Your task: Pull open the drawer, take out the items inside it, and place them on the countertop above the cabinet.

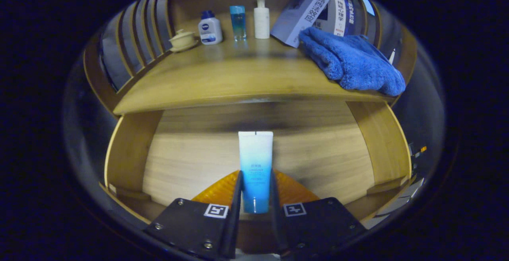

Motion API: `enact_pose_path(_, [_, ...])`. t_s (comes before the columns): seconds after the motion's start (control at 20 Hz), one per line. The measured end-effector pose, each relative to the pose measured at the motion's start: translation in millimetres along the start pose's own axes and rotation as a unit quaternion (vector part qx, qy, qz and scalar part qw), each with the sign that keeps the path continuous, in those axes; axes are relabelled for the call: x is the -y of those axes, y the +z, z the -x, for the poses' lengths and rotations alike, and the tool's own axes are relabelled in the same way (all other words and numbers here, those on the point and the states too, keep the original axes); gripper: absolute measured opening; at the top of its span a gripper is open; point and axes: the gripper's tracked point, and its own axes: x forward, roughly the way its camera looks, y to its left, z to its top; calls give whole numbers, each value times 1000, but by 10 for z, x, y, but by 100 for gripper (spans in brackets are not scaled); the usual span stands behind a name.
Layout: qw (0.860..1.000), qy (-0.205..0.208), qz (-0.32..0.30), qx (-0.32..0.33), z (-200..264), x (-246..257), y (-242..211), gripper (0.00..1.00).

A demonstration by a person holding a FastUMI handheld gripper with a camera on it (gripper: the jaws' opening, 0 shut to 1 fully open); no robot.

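Note:
A blue-and-white tube (255, 161) lies lengthwise between my fingers, its blue cap end towards me and its white crimped end pointing at the back of the open wooden drawer (191, 157). My gripper (255, 191) is shut on the tube, both fingers pressing its lower blue part. The wooden countertop (222, 78) spans above the drawer. On it stand a blue towel (352, 60), a white-and-blue bottle (210, 28), a slim blue bottle (238, 22) and a white pump bottle (261, 17).
A small lidded cup (183, 40) sits beside the slatted wooden rail (135, 34) on the countertop. Books (318, 12) lean behind the towel. The drawer's side walls (127, 149) flank the tube. The countertop's front middle is bare wood.

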Motion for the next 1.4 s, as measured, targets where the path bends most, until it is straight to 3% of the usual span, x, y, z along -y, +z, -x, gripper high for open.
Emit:
enact_pose_path(0.4, [991, 35, -18, 129, 593, -207, 214, 36])
enact_pose_path(0.5, [989, 52, -5, 136, 670, -281, 248, 36])
enact_pose_path(0.55, [990, 50, 2, 131, 659, -276, 233, 29])
enact_pose_path(0.7, [989, 54, 4, 141, 692, -298, 254, 29])
enact_pose_path(1.15, [970, 33, 10, 241, 1108, -177, 1154, 29])
enact_pose_path(1.4, [960, 19, 17, 277, 1032, -237, 1723, 29])
